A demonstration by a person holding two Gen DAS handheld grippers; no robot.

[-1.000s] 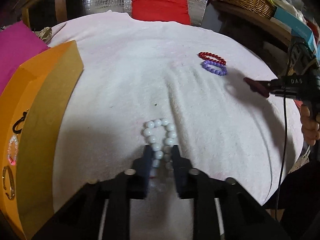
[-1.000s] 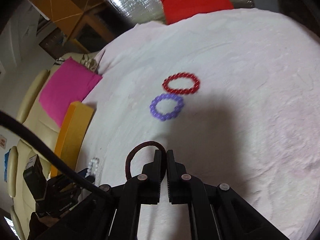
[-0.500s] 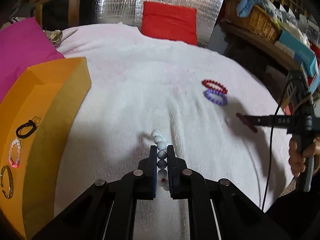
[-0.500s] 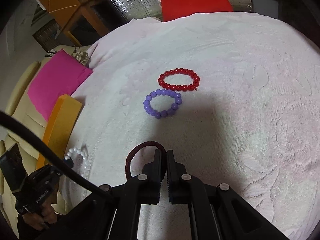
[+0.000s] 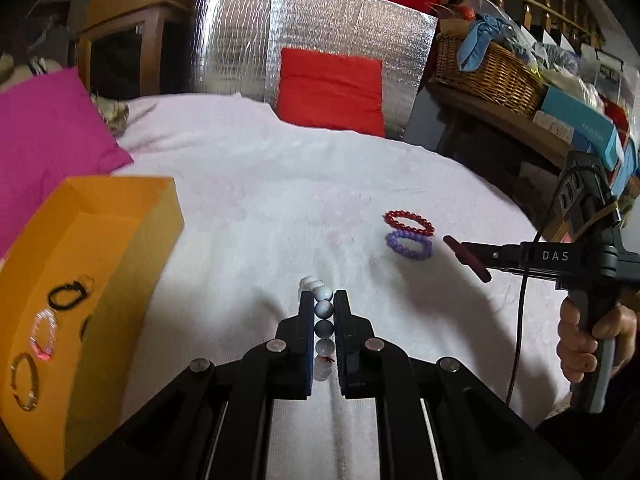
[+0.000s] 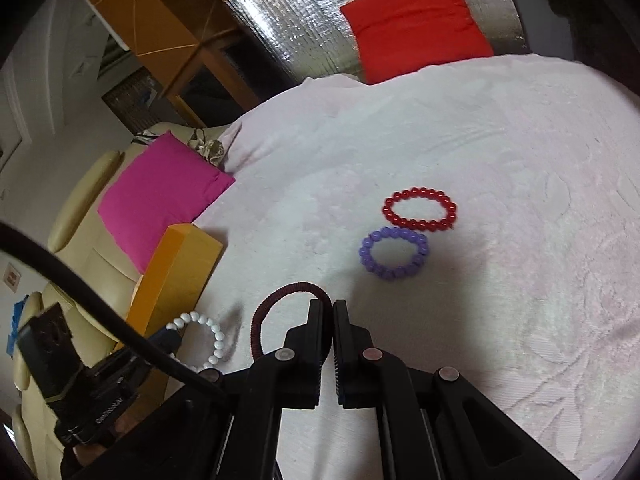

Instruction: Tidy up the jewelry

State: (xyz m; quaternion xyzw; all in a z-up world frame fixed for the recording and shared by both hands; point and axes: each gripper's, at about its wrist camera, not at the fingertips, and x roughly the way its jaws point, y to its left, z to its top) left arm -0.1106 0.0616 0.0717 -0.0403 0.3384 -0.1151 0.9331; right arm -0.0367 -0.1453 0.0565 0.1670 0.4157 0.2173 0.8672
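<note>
The left hand-held gripper (image 5: 323,300) clamps a white bead bracelet (image 5: 322,312) above the white-covered surface (image 5: 260,208); the right hand-held gripper (image 6: 333,308) pinches a dark maroon band (image 6: 280,300). Red (image 6: 420,214) and purple (image 6: 394,254) bracelets lie at one o'clock, the orange box (image 5: 120,240) at nine.

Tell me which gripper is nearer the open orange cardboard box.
Left. The left gripper, clamping the white bead bracelet, is just beside the orange box; the right gripper is farther off, by the purple bracelet.
</note>
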